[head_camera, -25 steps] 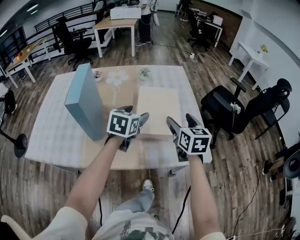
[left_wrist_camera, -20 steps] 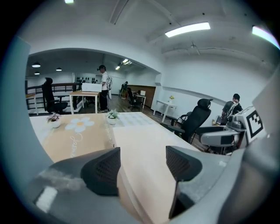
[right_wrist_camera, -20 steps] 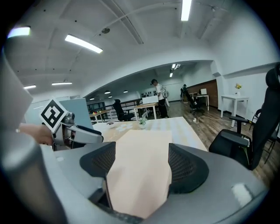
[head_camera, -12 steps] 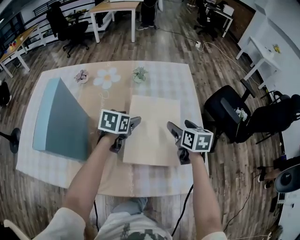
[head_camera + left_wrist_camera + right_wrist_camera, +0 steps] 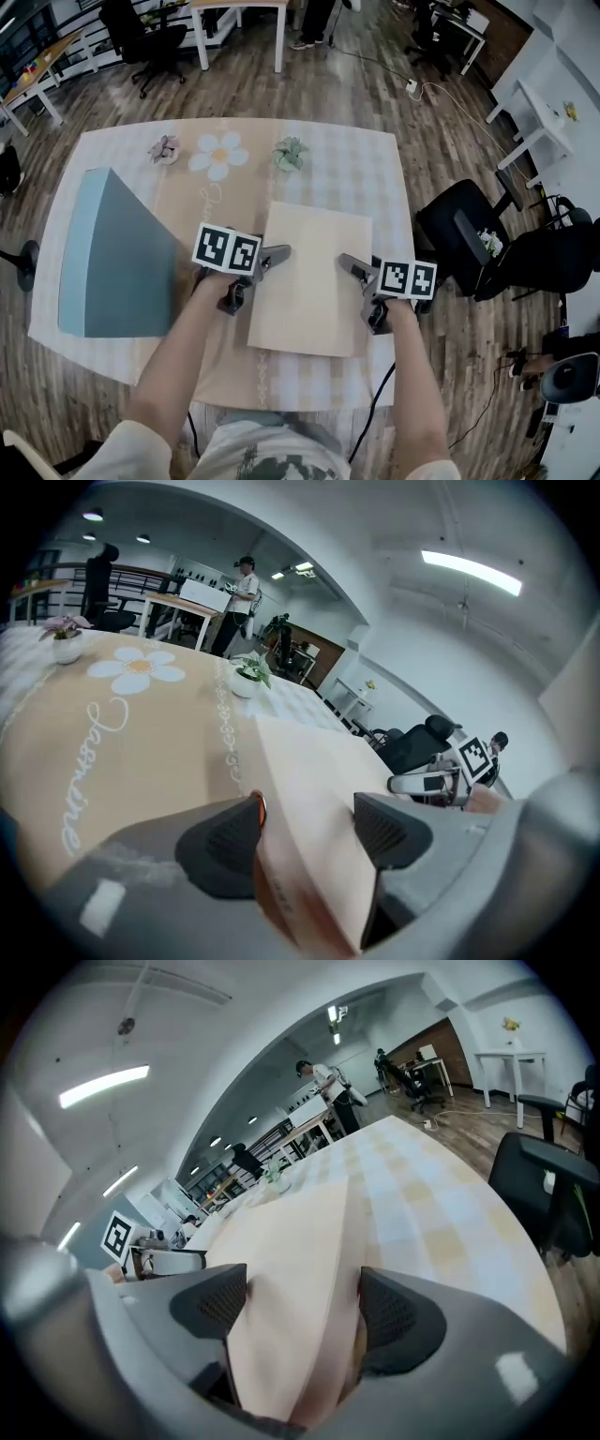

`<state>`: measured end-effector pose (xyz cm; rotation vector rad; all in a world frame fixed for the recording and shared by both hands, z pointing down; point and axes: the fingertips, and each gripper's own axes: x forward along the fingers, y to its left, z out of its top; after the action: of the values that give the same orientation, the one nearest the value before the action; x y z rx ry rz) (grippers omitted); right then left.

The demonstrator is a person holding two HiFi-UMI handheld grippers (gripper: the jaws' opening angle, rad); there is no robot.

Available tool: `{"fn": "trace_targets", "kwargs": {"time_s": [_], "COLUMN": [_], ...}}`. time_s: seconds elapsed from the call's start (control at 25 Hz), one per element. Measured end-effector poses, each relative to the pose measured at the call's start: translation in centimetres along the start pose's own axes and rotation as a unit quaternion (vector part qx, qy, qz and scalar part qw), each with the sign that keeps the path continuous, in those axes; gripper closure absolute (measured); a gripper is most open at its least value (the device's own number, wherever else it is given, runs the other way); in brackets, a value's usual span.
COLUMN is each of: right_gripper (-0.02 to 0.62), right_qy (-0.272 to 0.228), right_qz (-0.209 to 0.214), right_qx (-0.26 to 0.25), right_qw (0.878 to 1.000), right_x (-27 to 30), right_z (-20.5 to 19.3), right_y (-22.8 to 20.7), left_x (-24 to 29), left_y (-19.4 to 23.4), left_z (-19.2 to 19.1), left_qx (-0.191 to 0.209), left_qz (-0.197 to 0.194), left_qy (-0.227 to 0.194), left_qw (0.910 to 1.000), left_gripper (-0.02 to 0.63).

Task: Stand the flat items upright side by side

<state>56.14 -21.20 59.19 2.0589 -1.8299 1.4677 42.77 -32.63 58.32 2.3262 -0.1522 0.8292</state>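
Lower than a second ago, left tool (image 5: 255, 277) and right tool (image 5: 364, 293) are straddling, jaws wide and unclamped, opposite side edges of the beige box (image 5: 314, 272) lying flat on the counter (image 5: 375, 159), long axis running away from the person.

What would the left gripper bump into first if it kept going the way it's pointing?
Probably the beige flat box: its edge sits between the open jaws of the left gripper, so that comes first.
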Motion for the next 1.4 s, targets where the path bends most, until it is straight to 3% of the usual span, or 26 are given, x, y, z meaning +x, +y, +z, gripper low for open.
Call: {"fn": "trace_targets", "kwargs": {"time_s": [0.28, 0.6, 0.92, 1.16, 1.4], "right_gripper": [0.230, 0.241, 0.252, 0.255, 0.260], "right_qy": [-0.002, -0.071, -0.137, -0.170, -0.179], "right_qz": [-0.011, 0.003, 0.026, 0.050, 0.074], "right_qx": [-0.037, -0.139, -0.246, -0.299, -0.349], "right_qw": [0.999, 0.988, 0.959, 0.938, 0.917], "right_x": [-0.7, -4.1, -8.3, -12.0, -15.3], "right_z": [1.0, 4.6, 6.1, 4.6, 1.8], "right_y": [1.4, 6.8, 12.3, 14.4, 16.3], "left_x": [-1.3, -7.3, -13.9, -17.2, -20.2], "left_y": [-0.6, -3.4, -7.1, -11.0, -14.7], "left_z": [0.7, 3.9, 4.9, 2.2, -1.8], "left_qx": [0.010, 0.060, 0.084, 0.107, 0.099], "left_qz": [0.008, 0.051, 0.114, 0.184, 0.249], "left_qy": [-0.008, -0.086, -0.168, -0.205, -0.224], "left_qw": [0.9999, 0.9932, 0.9754, 0.9555, 0.9370], "left_gripper": [0.298, 0.311, 0.314, 0.314, 0.314]}}
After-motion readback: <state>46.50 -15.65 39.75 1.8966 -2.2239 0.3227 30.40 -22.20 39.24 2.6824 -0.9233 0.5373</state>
